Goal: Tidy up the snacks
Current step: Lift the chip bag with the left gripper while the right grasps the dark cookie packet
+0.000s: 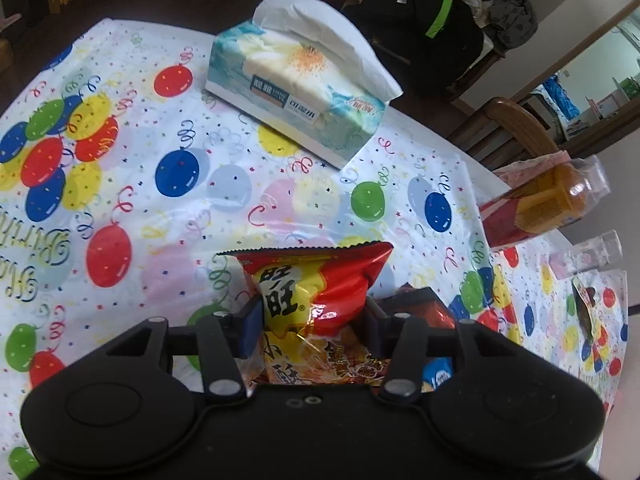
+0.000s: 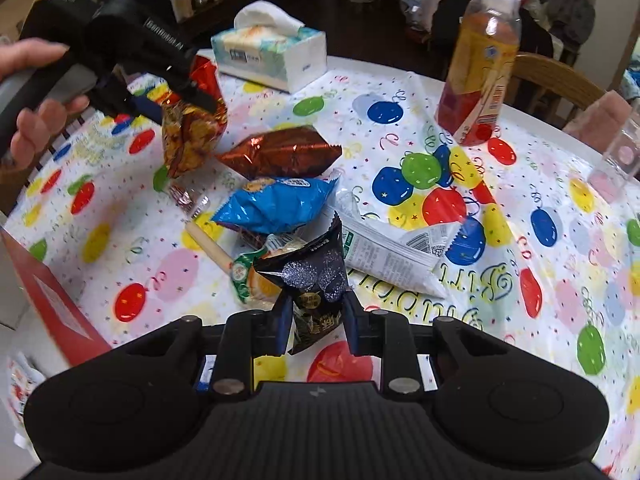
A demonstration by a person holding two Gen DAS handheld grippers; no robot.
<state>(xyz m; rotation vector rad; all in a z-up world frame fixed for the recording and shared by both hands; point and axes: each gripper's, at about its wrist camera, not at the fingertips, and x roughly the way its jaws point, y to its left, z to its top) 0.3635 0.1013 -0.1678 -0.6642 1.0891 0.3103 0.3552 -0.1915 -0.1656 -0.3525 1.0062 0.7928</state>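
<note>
My left gripper [image 1: 308, 320] is shut on a red and yellow snack bag [image 1: 316, 288], held above the table; the right wrist view shows that same bag [image 2: 192, 128] hanging from the left gripper [image 2: 176, 92], which a hand holds. My right gripper [image 2: 316, 320] is shut on a small black snack packet [image 2: 316, 276], lifted over the pile. On the tablecloth lie a brown foil bag [image 2: 280, 152], a blue bag [image 2: 276, 204], a white packet [image 2: 392, 252] and a green and orange packet [image 2: 252, 276].
A tissue box [image 1: 296, 92] stands at the table's far side. An orange drink bottle [image 2: 480, 68] stands at the right, with a clear glass [image 2: 620, 152] near it. A red box [image 2: 52, 300] sits at the left edge. Wooden chairs [image 1: 516, 128] stand beyond the table.
</note>
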